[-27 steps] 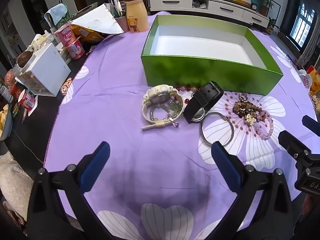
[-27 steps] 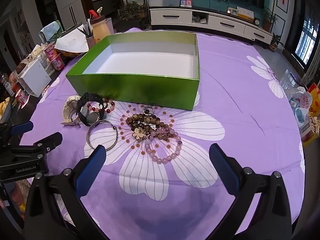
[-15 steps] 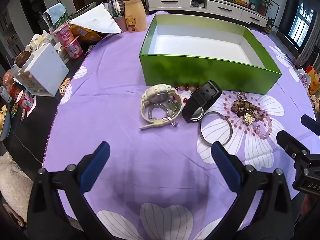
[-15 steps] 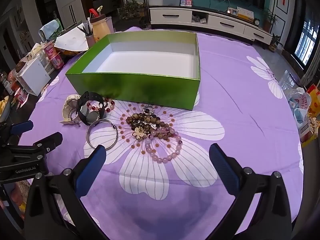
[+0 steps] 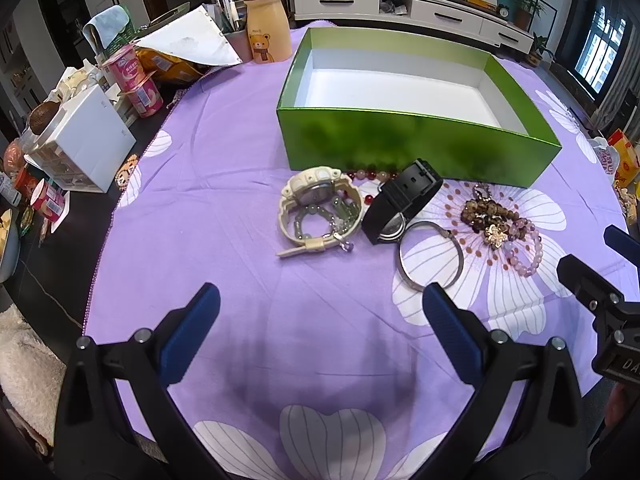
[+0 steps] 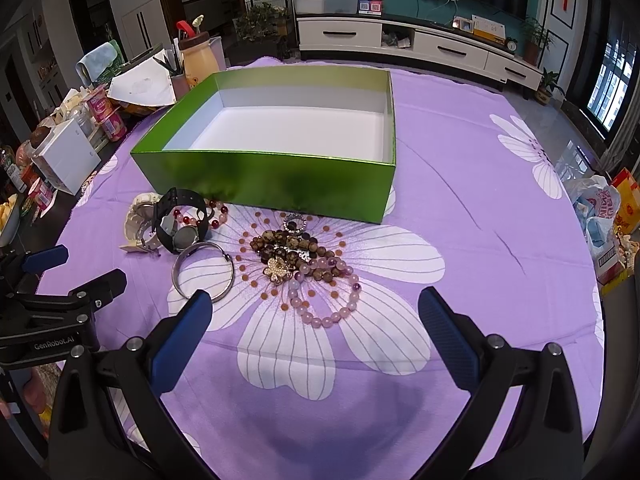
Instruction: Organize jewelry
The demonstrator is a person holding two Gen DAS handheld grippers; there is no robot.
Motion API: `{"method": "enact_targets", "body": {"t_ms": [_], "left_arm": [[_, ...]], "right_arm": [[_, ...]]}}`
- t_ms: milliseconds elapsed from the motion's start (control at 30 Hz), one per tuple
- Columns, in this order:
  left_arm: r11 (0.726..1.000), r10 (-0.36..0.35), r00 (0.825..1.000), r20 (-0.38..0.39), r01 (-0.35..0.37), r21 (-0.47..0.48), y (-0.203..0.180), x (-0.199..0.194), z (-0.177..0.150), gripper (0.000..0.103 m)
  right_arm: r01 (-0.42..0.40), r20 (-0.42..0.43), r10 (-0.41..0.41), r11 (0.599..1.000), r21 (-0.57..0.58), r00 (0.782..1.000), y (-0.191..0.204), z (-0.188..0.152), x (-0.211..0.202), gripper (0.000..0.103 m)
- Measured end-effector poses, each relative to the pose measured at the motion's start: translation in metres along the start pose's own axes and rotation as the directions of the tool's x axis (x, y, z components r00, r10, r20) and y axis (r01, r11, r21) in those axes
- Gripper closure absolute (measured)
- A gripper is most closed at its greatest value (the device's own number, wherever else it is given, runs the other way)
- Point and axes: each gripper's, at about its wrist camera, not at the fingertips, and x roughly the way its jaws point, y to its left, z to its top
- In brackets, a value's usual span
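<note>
Left wrist view: left gripper wide open, holding nothing. Right gripper same, gaping and bare. Jewelry pile on purple tablecloth, just before green box.

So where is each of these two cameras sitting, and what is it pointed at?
Left wrist view: sits on the left tongs, looking down over the purple cloth at the cream watch and green box; its own open blue-tipped fingers show, and the right tongs at the edge.
Right wrist view: sits on the right tongs, facing the bead bracelets and box; the left tongs show at the edge.
Shared: box, black watch, silver bangle, beads.
</note>
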Motion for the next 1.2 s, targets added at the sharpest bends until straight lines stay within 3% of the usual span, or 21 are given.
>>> {"method": "enact_targets", "body": {"t_ms": [1200], "left_arm": [[0.999, -0.038, 0.999, 0.006, 0.038, 0.005, -0.0009, -0.0045, -0.0021, 0.002]], "right_arm": [[-0.006, -0.001, 0.006, 1.000, 0.011, 1.000, -0.0052, -0.0059, -0.0058, 0.001]]}}
